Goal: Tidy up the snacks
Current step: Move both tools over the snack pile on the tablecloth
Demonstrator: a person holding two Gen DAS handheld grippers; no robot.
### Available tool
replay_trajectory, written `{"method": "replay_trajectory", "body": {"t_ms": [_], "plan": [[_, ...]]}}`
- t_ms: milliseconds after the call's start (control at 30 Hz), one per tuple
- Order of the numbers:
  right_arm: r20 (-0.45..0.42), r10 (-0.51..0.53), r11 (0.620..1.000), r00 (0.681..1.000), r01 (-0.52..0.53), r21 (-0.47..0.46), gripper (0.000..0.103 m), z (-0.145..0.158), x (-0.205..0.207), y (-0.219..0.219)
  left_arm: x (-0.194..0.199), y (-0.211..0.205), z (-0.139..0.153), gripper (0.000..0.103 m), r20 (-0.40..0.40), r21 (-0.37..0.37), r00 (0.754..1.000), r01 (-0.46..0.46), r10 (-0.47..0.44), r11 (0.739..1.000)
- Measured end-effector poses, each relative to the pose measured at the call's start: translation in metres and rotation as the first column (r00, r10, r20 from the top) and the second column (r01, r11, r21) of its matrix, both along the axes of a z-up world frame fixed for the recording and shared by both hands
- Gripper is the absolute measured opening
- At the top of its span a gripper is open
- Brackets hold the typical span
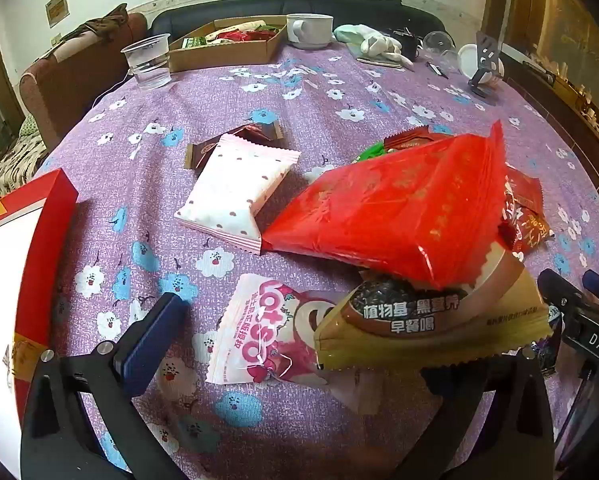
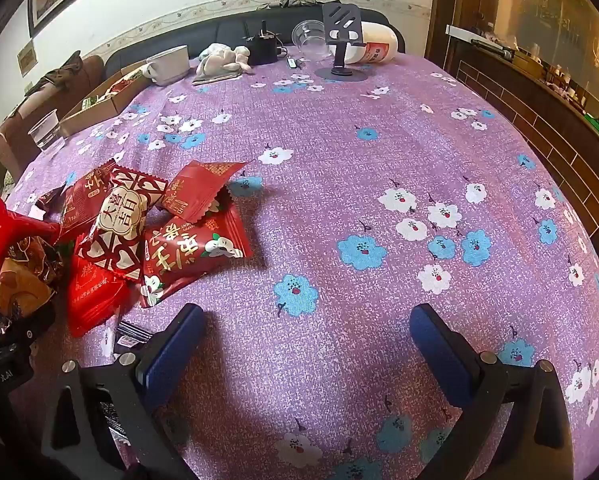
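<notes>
Blue-padded left gripper (image 1: 299,344) spread wide around the pink Lotso packet (image 1: 259,336)
Right gripper (image 2: 307,344) gapes over bare floral tablecloth (image 2: 379,140); big red bag (image 1: 395,204) lies lengthwise left-right, right end tilted up, on the snack pile

Left tool (image 1: 331,332) gapes over pink Lotso packet (image 1: 259,332) beside cereal sachet (image 1: 427,320).

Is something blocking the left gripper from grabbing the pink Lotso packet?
Partly. The gold packet lies on the Lotso packet's right end, under the big red bag. The left gripper is open; the near left end is bare.
</notes>
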State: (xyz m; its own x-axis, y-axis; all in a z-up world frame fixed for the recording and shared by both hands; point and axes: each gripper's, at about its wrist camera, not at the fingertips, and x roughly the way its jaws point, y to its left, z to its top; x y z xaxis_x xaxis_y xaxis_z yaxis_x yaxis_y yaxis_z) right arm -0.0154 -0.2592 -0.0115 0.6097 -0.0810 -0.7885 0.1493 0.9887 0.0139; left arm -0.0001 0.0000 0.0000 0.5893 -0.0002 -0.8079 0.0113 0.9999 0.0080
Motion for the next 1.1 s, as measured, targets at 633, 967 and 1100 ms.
{"method": "replay_trajectory", "body": {"t_ms": [633,967,1100], "plan": [[-0.003,0.0,1.0,1.0,0.0,0.001,0.103,0.0,0.0,0.0,0.0,0.0,0.0,0.103,-0.002,-0.001,1.0,0.0,0.0,1.0],[-0.003,-0.004,1.0,1.0,0.004,0.003,0.103,0.0,0.0,-0.001,-0.013,0.008,0.024,0.103,0.045,0.082,0.999,-0.011,0.007,0.997],[-0.005,-0.011,1.0,1.0,0.011,0.0,0.103,0.0,0.0,0.0,-0.036,0.023,0.061,0.103,0.174,0.108,0.984,-0.059,0.039,0.992]]}}
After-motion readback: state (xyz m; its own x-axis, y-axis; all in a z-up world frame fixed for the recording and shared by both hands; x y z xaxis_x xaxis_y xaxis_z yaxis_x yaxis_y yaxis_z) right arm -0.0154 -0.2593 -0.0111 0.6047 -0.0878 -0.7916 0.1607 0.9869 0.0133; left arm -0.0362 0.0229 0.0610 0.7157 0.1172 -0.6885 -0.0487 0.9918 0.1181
